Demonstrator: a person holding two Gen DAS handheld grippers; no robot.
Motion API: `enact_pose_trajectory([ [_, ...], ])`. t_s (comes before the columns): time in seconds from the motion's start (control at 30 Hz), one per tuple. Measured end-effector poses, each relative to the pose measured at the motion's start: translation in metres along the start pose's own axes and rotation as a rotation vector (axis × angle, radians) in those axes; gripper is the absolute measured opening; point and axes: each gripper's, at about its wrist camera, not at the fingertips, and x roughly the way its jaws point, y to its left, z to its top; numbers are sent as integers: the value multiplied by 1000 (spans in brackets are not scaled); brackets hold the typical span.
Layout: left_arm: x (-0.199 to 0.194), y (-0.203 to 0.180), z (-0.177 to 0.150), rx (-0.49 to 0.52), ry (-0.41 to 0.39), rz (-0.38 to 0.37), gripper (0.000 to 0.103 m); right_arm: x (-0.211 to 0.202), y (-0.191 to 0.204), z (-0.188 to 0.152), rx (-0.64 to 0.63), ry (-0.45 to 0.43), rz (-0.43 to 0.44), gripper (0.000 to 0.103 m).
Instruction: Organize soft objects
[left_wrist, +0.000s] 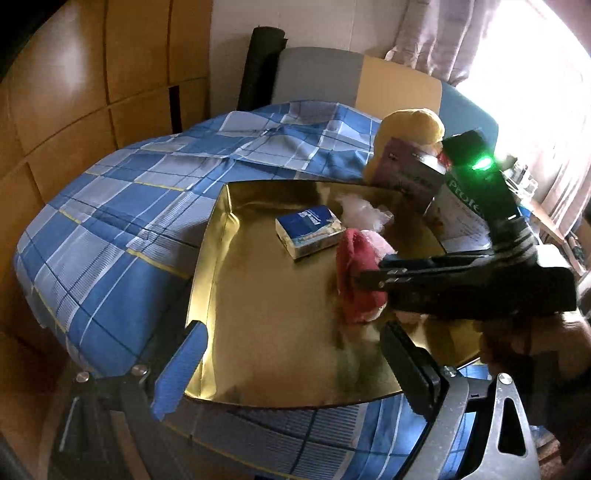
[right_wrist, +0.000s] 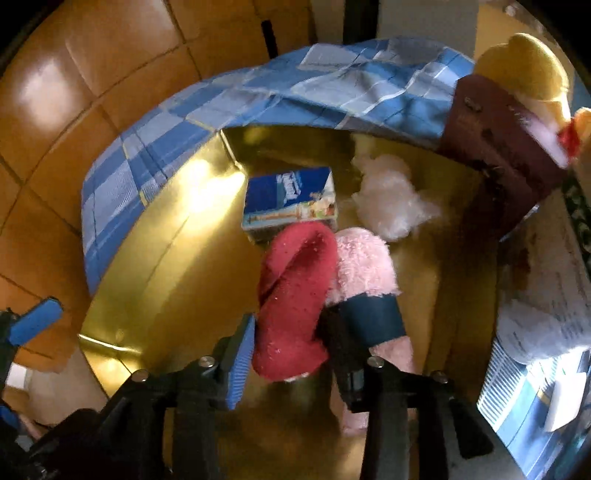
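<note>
- My right gripper (right_wrist: 291, 354) hangs low over the gold tray (right_wrist: 155, 266), pointing steeply down. Its jaws stand partly spread with the sock bundle (right_wrist: 295, 295) between them.
- The blue-padded finger (right_wrist: 242, 360) sits just beside the red sock's lower edge; I cannot tell whether it touches. The dark finger on the other side lies against the navy band wrapped round the pink fuzzy part. I see no clear squeeze, so I read the jaws as loosened around the bundle, not pinching it.
- The bundle itself, red sock (left_wrist: 354, 280) folded against pink fluff, rests on the tray floor, in the half nearer the box wall.
- My left gripper (left_wrist: 295, 373) hovers at the tray's near edge, jaws spread wide, with only bare gold sheet between them. Its blue finger (left_wrist: 181, 369) hangs at the tray's near corner, and its dark pad stands just below the right tool's body.
- Just beyond the bundle lies a blue tissue pack (right_wrist: 290, 201), flat on the tray, its near edge hidden behind the red sock's tip.
- Beside the pack, a white fluffy wad (right_wrist: 391, 195) lies on the tray.
- A dark maroon box (right_wrist: 502, 147) leans at the tray's far corner, with a yellow plush toy (left_wrist: 413, 125) behind it.
- The tray lies on a blue checked bedspread (left_wrist: 129, 206).
</note>
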Motion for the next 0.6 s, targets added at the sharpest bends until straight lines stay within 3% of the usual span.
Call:
enact_pose_trajectory([
  [0.43, -3, -19, 0, 50, -2, -14, 95, -75, -32, -30, 113, -176, 15, 41],
  [0.6, -6, -33, 0, 85, -7, -23, 95, -107, -55, -51, 141, -233, -29, 41],
])
